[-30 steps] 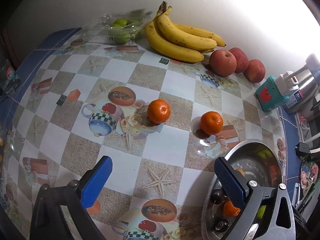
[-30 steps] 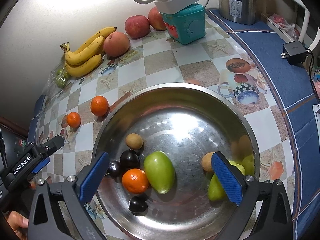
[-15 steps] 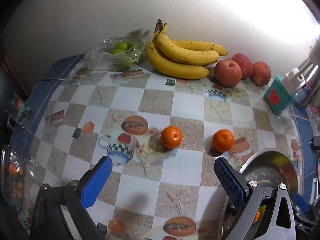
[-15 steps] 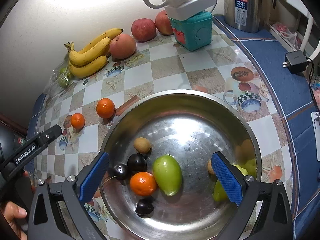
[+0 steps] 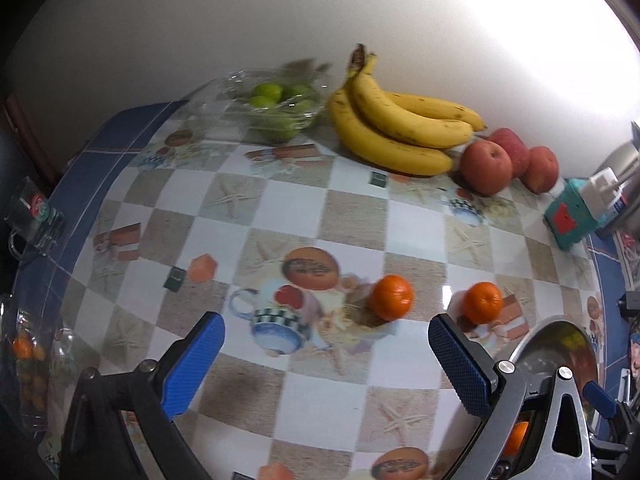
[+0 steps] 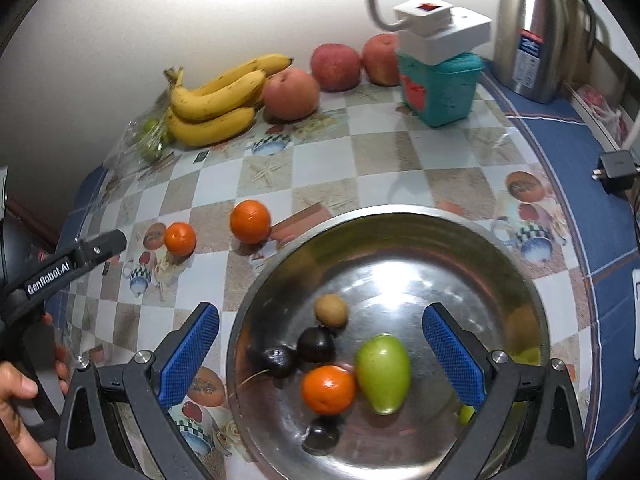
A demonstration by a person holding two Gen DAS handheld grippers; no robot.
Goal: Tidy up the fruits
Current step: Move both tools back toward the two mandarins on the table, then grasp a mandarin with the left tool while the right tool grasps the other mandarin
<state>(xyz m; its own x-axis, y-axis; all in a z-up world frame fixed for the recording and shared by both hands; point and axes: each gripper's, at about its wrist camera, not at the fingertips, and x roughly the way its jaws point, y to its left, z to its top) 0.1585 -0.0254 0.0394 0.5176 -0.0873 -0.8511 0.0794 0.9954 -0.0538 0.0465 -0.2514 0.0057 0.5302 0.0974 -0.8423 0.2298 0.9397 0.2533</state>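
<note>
Orange tangerines (image 5: 391, 297) sit on the worktop (image 5: 416, 232) ahead of the left gripper (image 5: 326, 354), fingers spread, empty. Right gripper (image 6: 320, 354) gapes over the steel bowl (image 6: 520, 280).

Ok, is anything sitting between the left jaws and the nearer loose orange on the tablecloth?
Nothing visible. The open left gripper faces bare checkered tablecloth up to the nearer small round orange. The second orange lies apart to its right, and the round steel bowl is farther right, off that line.
</note>
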